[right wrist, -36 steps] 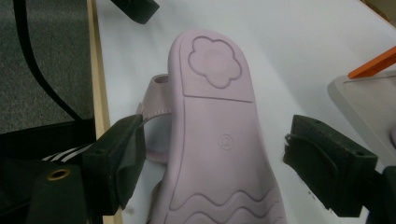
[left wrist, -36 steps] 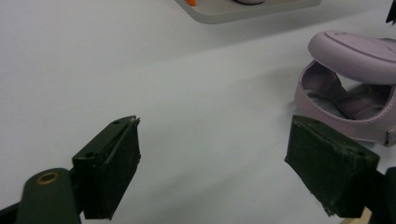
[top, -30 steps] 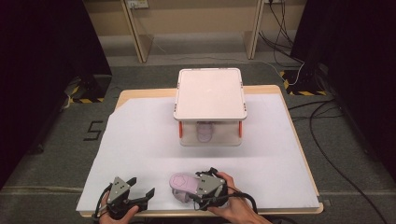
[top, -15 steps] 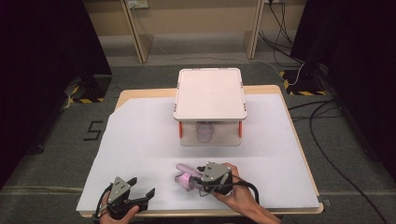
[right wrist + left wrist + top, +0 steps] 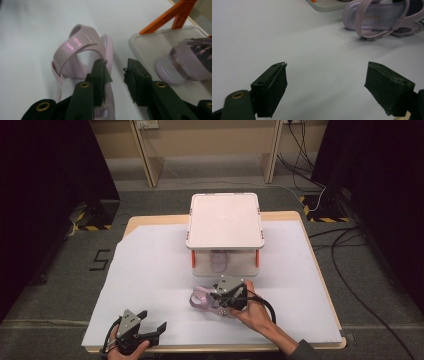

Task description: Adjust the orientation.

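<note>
A pink strappy sandal (image 5: 199, 297) (image 5: 377, 20) (image 5: 77, 45) lies just in front of a small white shoe rack (image 5: 225, 220). My right gripper (image 5: 212, 301) (image 5: 116, 72) has just been closing, and its jaws now pinch the sandal's side edge. A matching sandal (image 5: 218, 260) (image 5: 185, 62) rests on the rack's lower tray (image 5: 150, 47). Near the table's front left edge my left gripper (image 5: 152, 322) (image 5: 325, 82) stands open over bare paper, with nothing between its jaws.
White paper (image 5: 150, 270) covers the wooden table. The rack stands at the middle back on orange legs (image 5: 175, 15). Grey floor, cables and dark curtains surround the table.
My right gripper closed on the pink sandal and carried it away from the front edge, toward the rack. The left gripper stayed where it was.
</note>
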A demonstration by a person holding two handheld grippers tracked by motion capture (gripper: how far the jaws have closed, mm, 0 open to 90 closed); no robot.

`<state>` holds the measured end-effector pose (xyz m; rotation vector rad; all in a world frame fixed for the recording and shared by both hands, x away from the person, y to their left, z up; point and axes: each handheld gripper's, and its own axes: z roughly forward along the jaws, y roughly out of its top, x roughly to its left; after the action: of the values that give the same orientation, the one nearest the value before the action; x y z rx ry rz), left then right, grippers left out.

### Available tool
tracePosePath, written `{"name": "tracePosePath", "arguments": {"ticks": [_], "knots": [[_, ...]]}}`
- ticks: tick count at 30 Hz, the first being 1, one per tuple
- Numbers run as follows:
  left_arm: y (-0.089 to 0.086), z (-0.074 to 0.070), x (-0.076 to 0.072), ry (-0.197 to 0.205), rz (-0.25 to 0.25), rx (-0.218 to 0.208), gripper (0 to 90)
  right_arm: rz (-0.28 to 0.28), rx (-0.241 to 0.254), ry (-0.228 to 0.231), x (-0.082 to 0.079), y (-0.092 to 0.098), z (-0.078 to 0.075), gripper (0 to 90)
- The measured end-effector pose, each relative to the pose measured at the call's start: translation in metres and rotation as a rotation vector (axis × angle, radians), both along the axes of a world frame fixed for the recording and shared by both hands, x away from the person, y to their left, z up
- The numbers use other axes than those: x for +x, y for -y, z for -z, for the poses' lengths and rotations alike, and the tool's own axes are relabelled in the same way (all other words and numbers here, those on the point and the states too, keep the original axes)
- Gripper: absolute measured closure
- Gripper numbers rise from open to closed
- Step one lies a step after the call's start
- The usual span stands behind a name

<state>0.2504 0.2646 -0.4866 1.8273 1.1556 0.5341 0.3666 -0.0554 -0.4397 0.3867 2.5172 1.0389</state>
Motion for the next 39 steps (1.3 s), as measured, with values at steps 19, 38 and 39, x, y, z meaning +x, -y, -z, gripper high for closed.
{"name": "tracePosePath", "arguments": {"ticks": [19, 38, 39], "knots": [[0.0, 0.0, 0.0, -0.004, 0.004, -0.001, 16.8, 0.108, 0.038, -0.114, 0.032, 0.032, 0.005, 62.7], [0.0, 0.0, 0.0, -0.003, 0.001, -0.001, 16.9, -0.003, 0.09, -0.082, 0.01, -0.007, -0.006, 50.6], [0.0, 0.0, 0.0, -0.002, 0.001, -0.002, 16.9, 0.007, 0.091, -0.092, 0.01, -0.01, -0.005, 50.2]]}}
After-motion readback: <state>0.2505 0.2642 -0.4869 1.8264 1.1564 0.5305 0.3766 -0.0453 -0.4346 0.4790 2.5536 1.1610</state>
